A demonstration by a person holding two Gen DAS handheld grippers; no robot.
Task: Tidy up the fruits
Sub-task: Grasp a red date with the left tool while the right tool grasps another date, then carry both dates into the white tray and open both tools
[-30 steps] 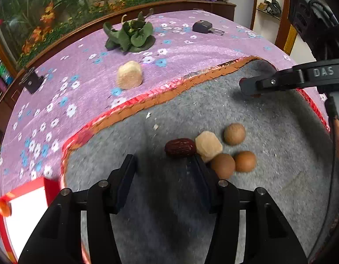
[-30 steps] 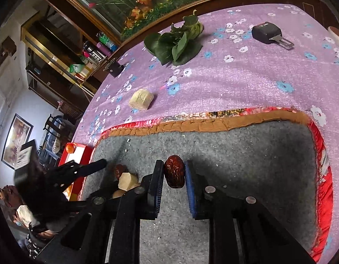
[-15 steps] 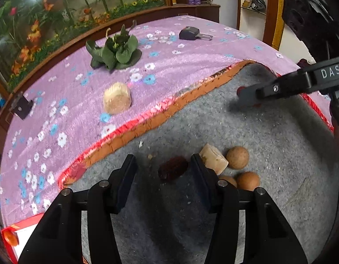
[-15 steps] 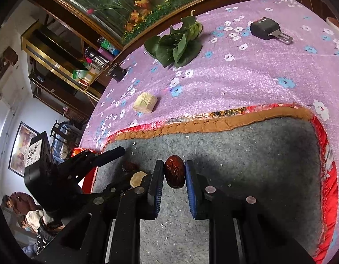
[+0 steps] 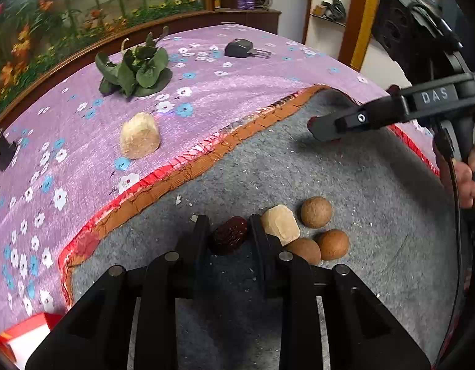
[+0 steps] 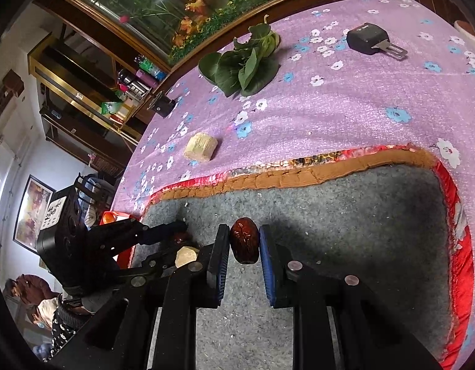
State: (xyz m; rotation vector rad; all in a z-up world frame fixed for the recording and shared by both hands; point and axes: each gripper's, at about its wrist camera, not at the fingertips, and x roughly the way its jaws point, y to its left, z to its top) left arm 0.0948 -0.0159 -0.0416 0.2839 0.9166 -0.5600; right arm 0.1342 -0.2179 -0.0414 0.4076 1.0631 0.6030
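Grey felt mat (image 5: 376, 215) carries the fruit. Your left gripper (image 5: 228, 232) has closed its fingers around a dark red date (image 5: 229, 236) near the mat's front edge, just beside a pale block (image 5: 280, 223) and three brown balls (image 5: 316, 211). Your right gripper (image 6: 244, 246) clamps another date (image 6: 244, 240) between its pads, above the mat's middle.

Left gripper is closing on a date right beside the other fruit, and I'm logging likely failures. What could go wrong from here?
1. The left gripper's right finger touches the pale chunk; lifting may drag it into the round brown fruits.
2. Its date sits near the fingertips and could slip out.
3. The right gripper holds another date; the two grippers work close together and could collide.
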